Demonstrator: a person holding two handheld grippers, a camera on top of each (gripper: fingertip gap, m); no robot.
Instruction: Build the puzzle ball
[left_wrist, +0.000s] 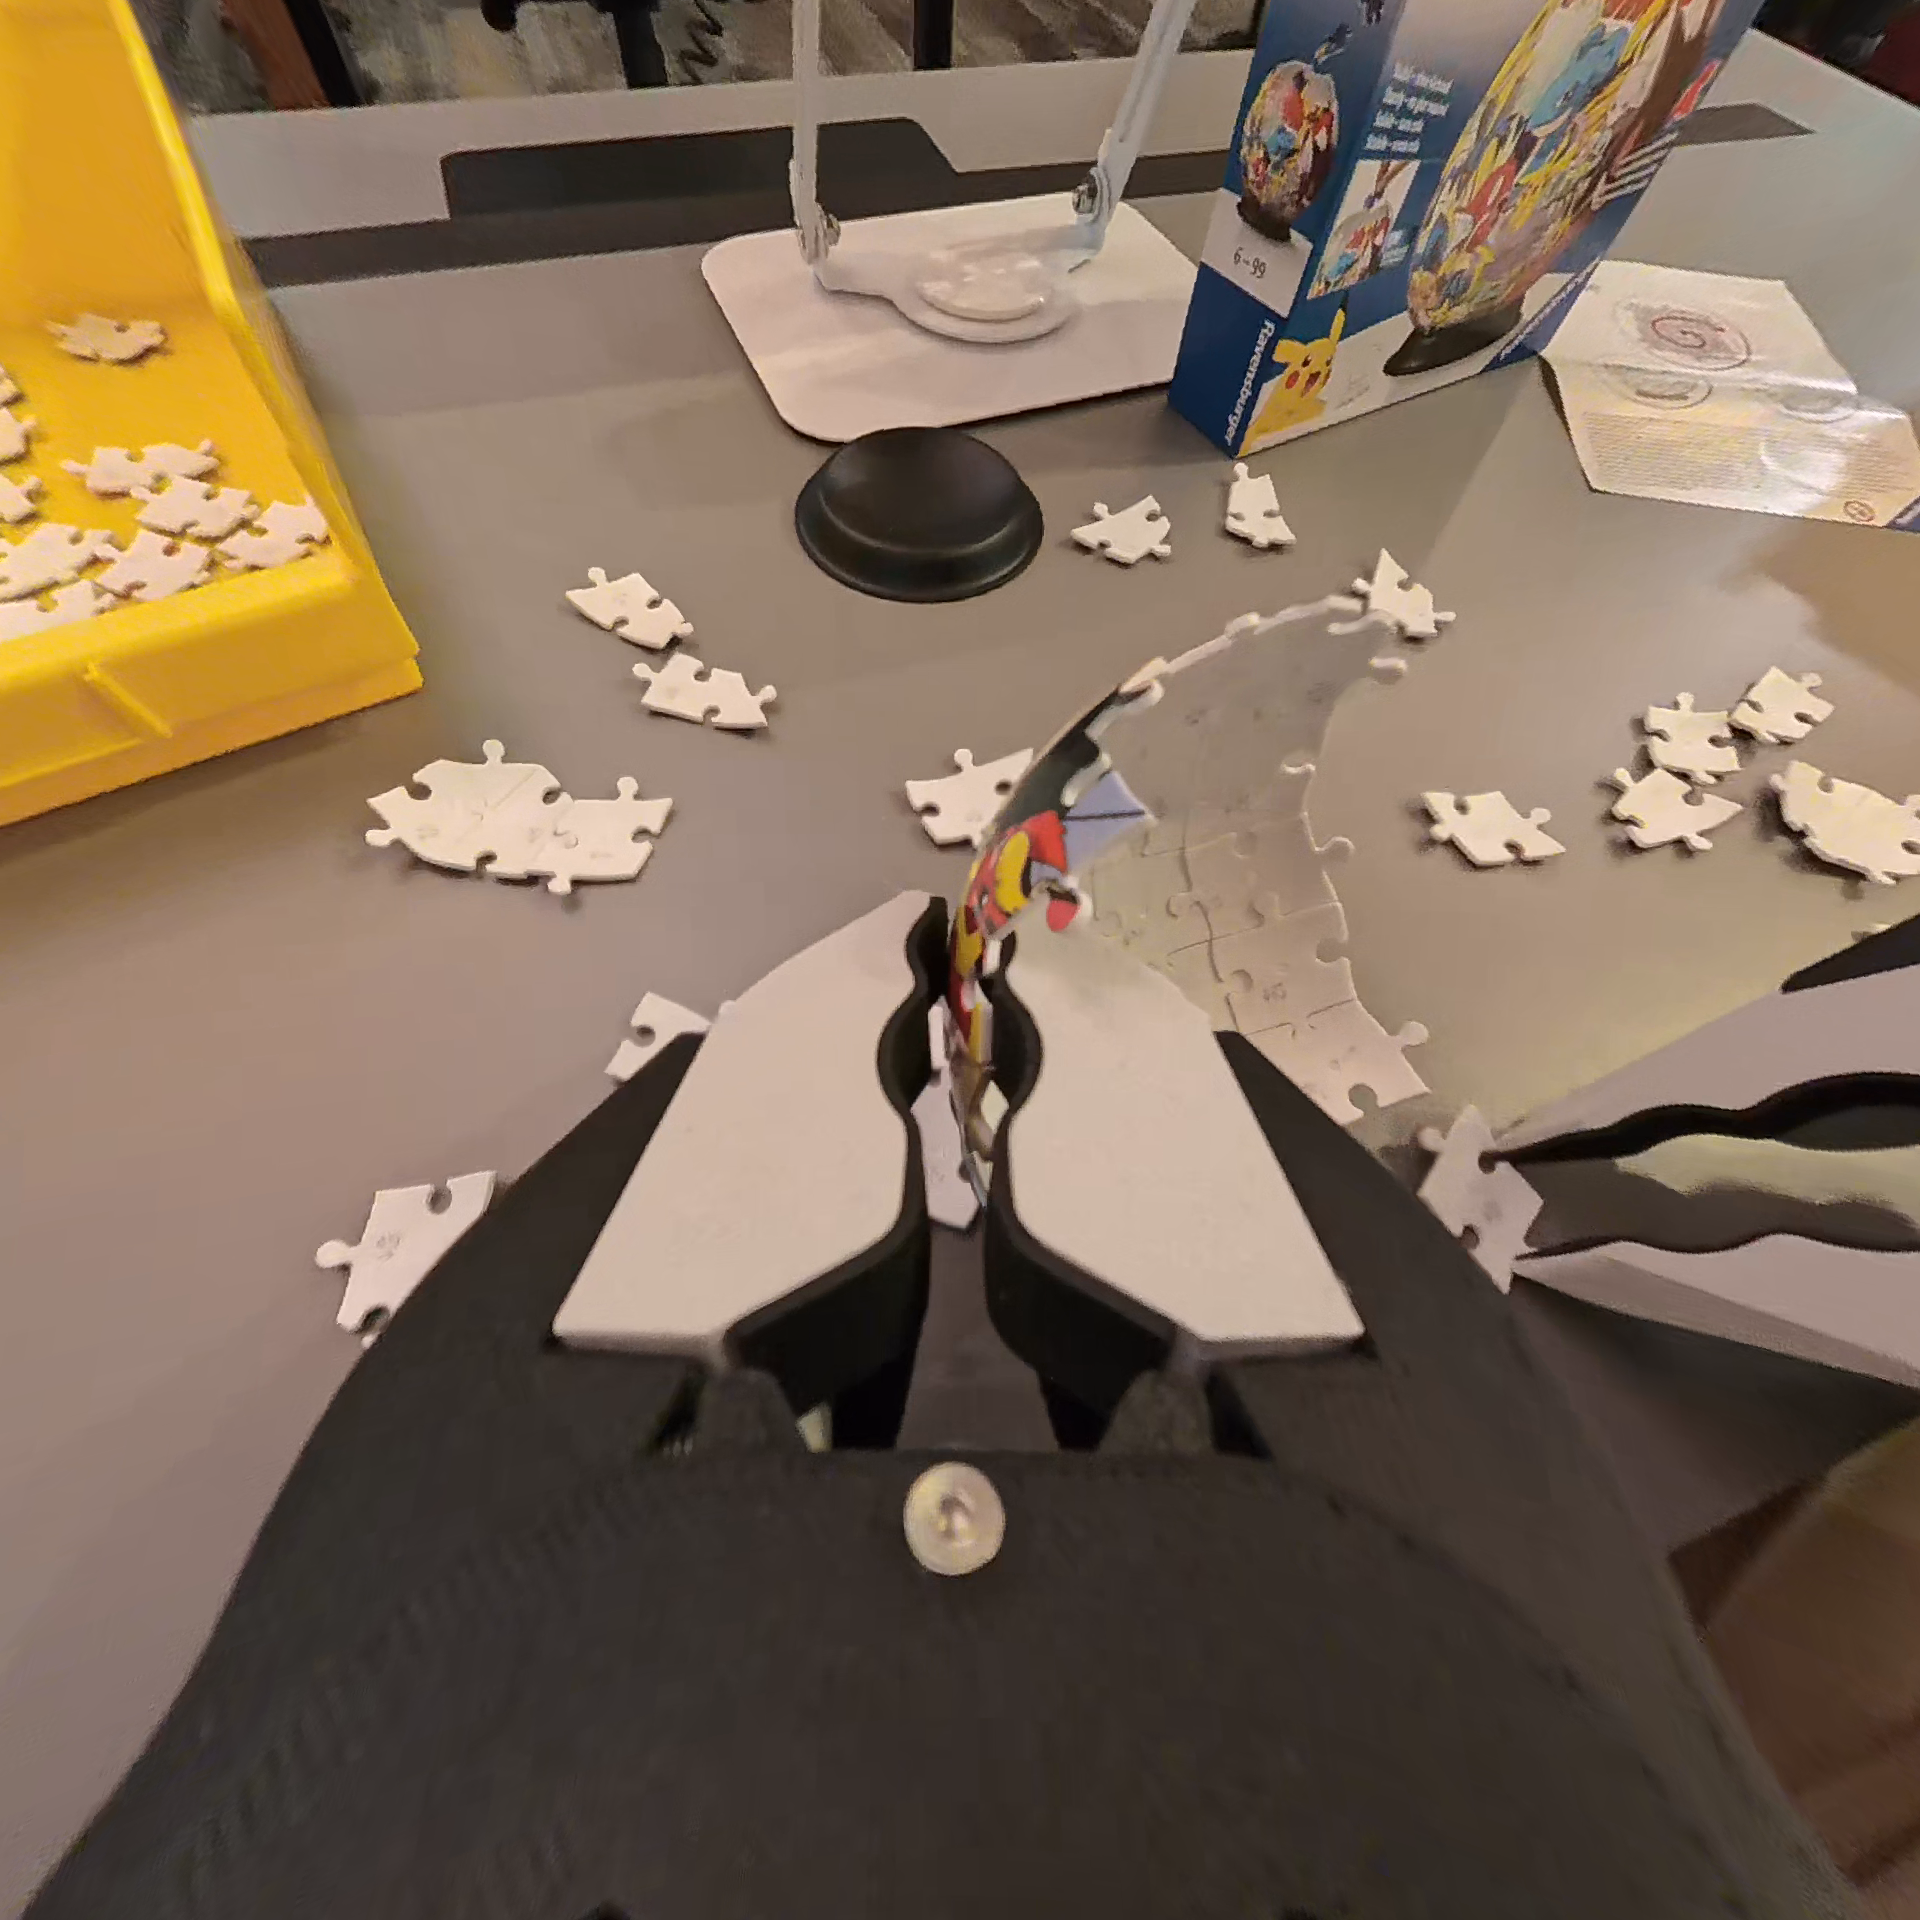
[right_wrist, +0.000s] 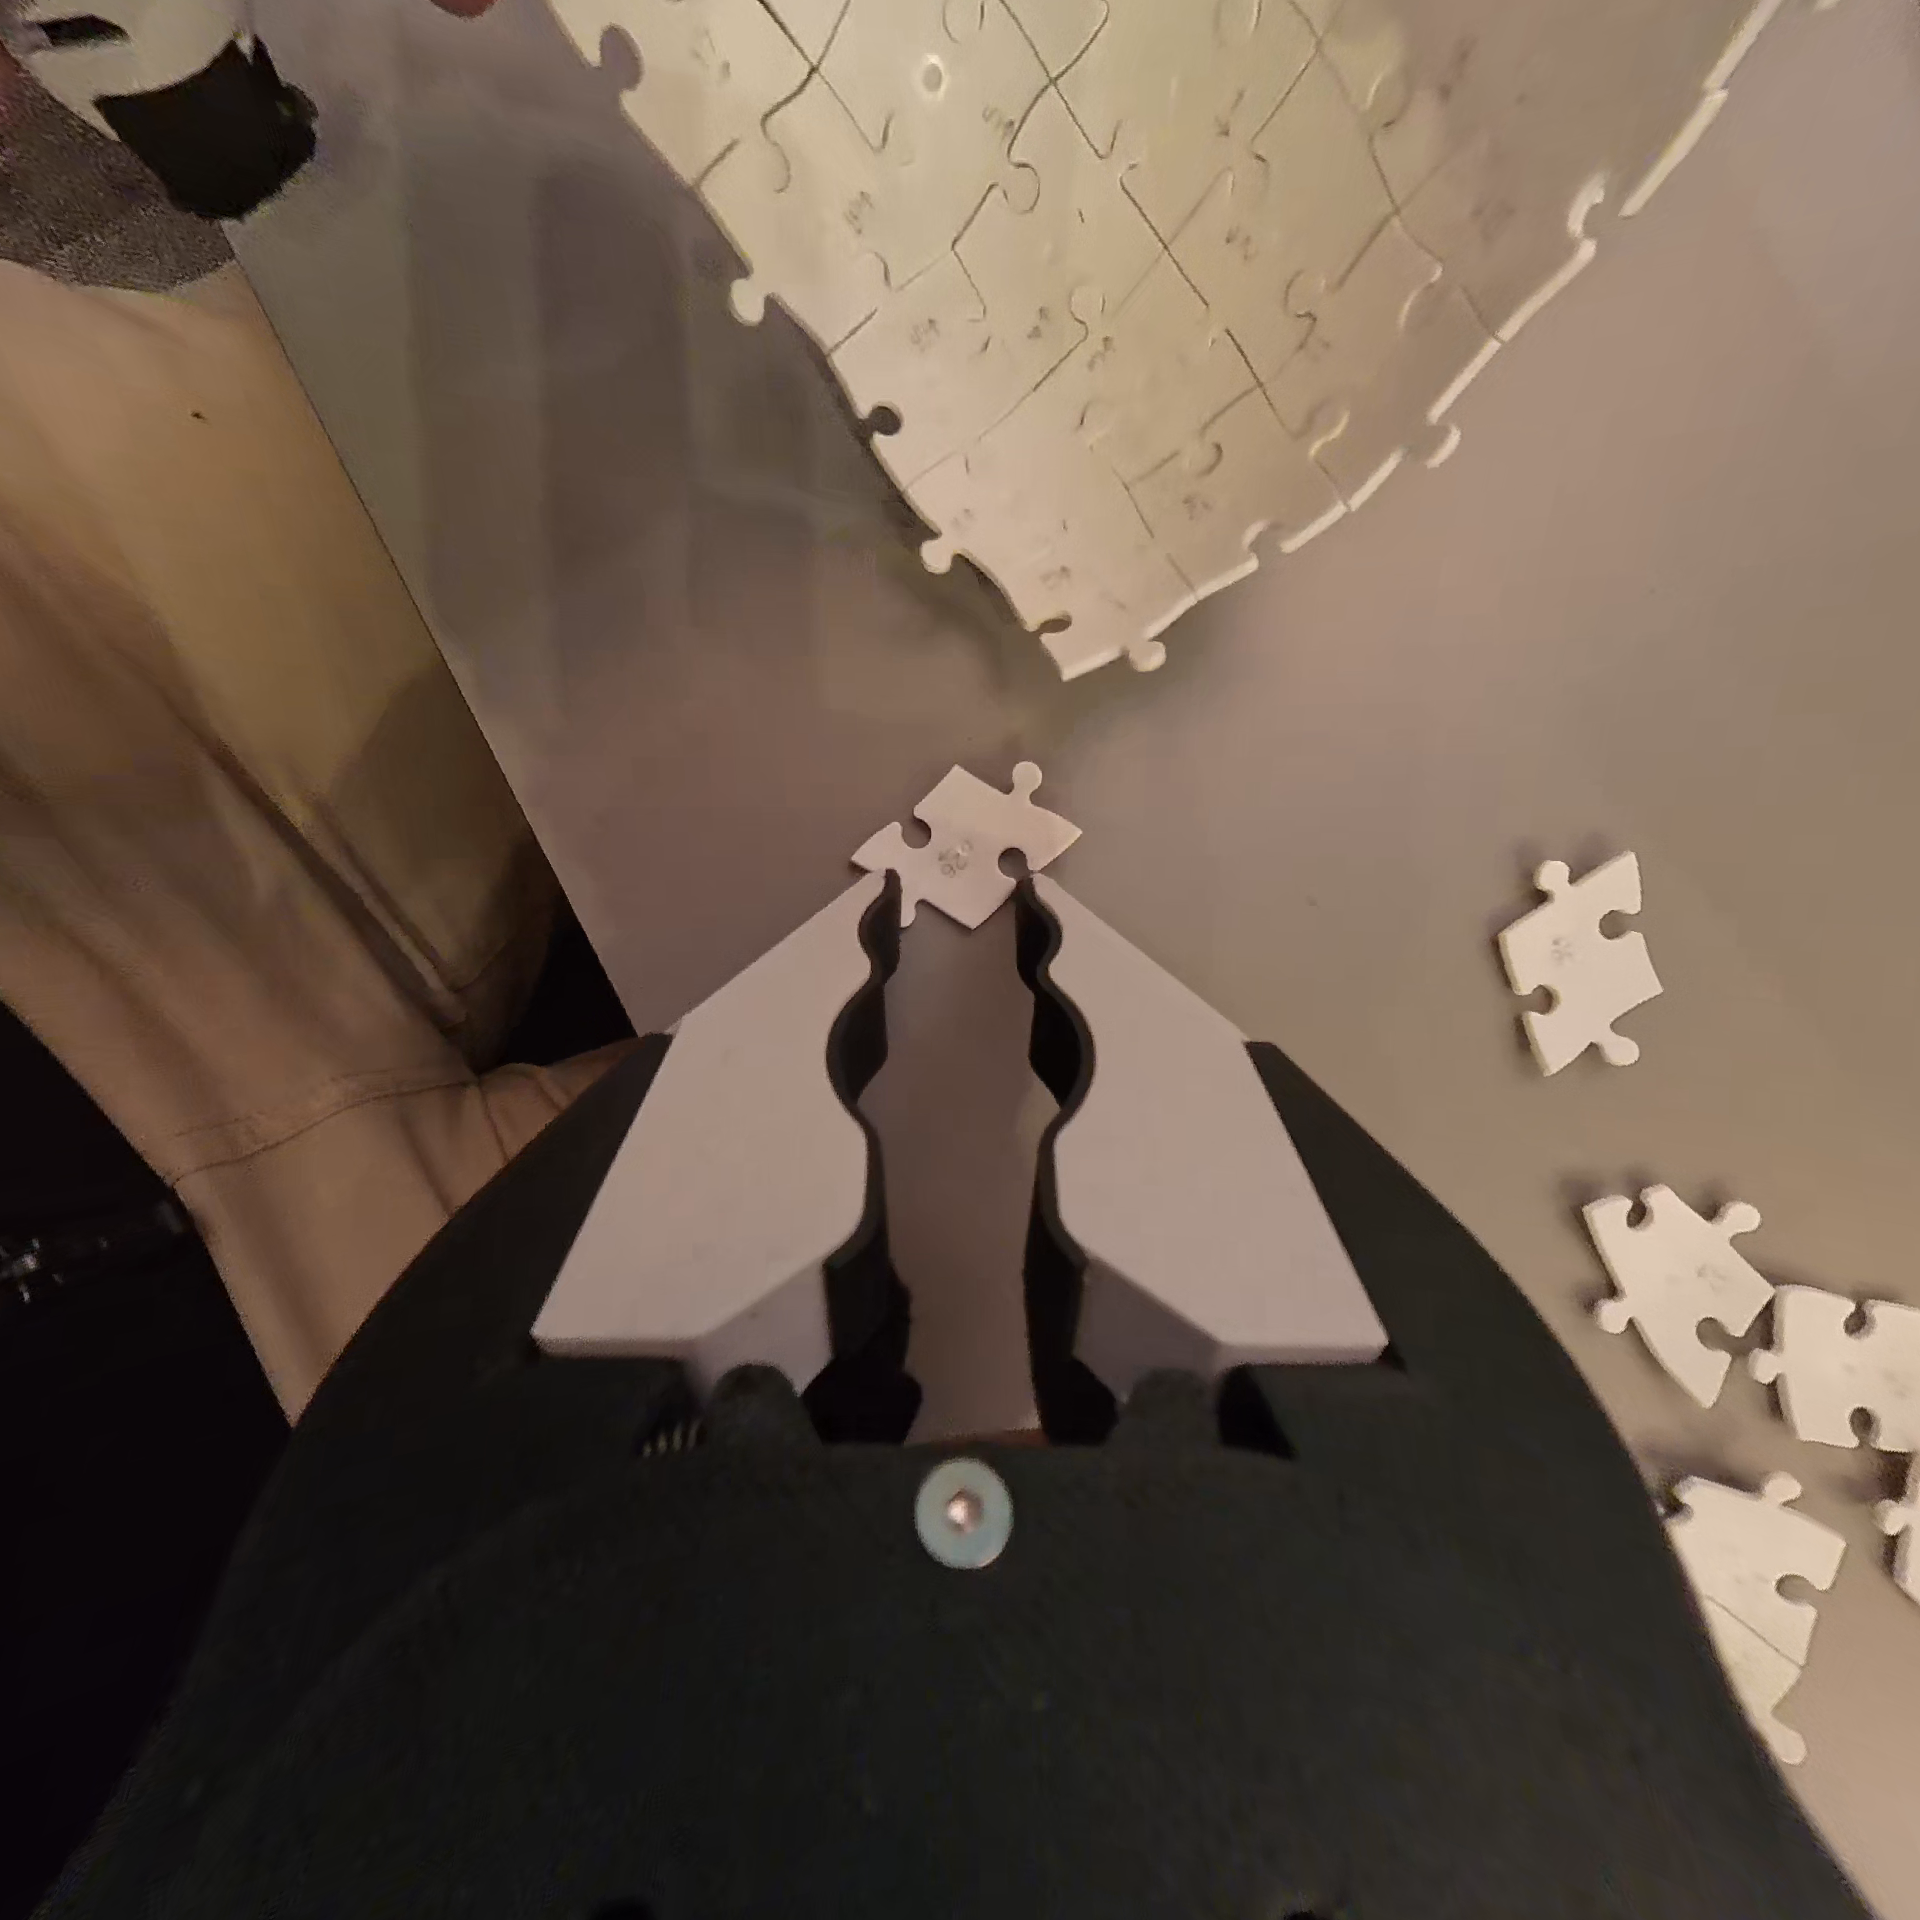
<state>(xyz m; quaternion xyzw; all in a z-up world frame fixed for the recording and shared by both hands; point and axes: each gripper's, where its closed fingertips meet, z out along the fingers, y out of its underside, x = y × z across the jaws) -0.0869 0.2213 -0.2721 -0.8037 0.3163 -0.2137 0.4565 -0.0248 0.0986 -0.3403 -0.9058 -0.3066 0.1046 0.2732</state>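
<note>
While my left gripper (left_wrist: 971, 971) pinches the curved shell (left_wrist: 1226, 831) by its near edge, jaws pressed together on it, I judge the step in hand is adding one more piece, so I should hold the shell steady and keep its open rim facing my right. In the left wrist view the shell arcs up over the middle of the desk (left_wrist: 312, 1039), printed side left, white side right. Loose pieces (left_wrist: 520, 816) lie around it, the black stand (left_wrist: 920, 514) sits toward the far edge, the yellow bin (left_wrist: 208, 644) at the far left corner, the box (left_wrist: 1455, 208) far right.

In the right wrist view my right gripper (right_wrist: 956, 883) is narrowly parted, its tips pinching a single piece (right_wrist: 966, 847) by its corners. The shell's lowest tab is just beyond it, apart. I should line up tab and notch before pressing, gently, since the grip looks slight. Spare pieces (right_wrist: 1579, 951) lie toward the right edge.
</note>
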